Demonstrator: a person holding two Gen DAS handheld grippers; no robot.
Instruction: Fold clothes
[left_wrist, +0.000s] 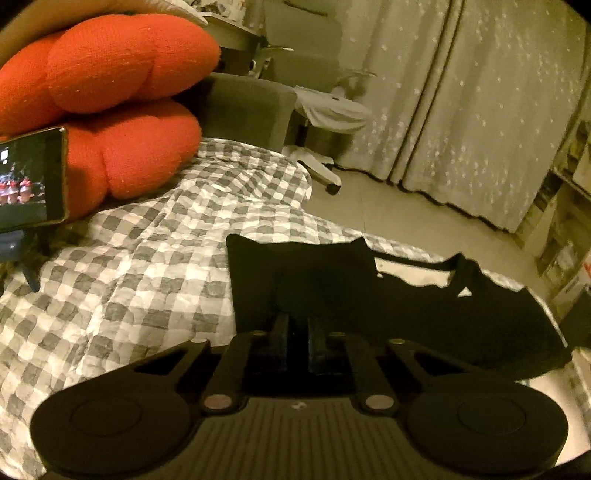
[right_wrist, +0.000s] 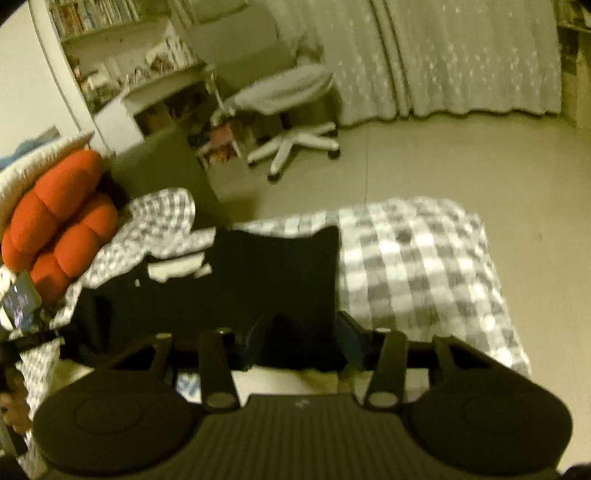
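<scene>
A black garment (left_wrist: 369, 295) is held up over the grey-and-white checked bedspread (left_wrist: 129, 277), its top edge stretched between two raised corners. My left gripper (left_wrist: 297, 323) is shut on its near edge, the two fingers close together with the cloth pinched between them. The rest of it trails to the right towards the bed edge. In the blurred right wrist view the same black garment (right_wrist: 258, 280) spreads ahead and to the left. My right gripper (right_wrist: 303, 326) is open, its fingers wide apart with a fold of the black cloth between them.
An orange cushion (left_wrist: 110, 92) and a lit phone on a stand (left_wrist: 29, 181) sit at the left of the bed. A white swivel chair (right_wrist: 291, 110), shelves (right_wrist: 110, 55) and long curtains (left_wrist: 461, 92) stand beyond bare floor (right_wrist: 443, 166).
</scene>
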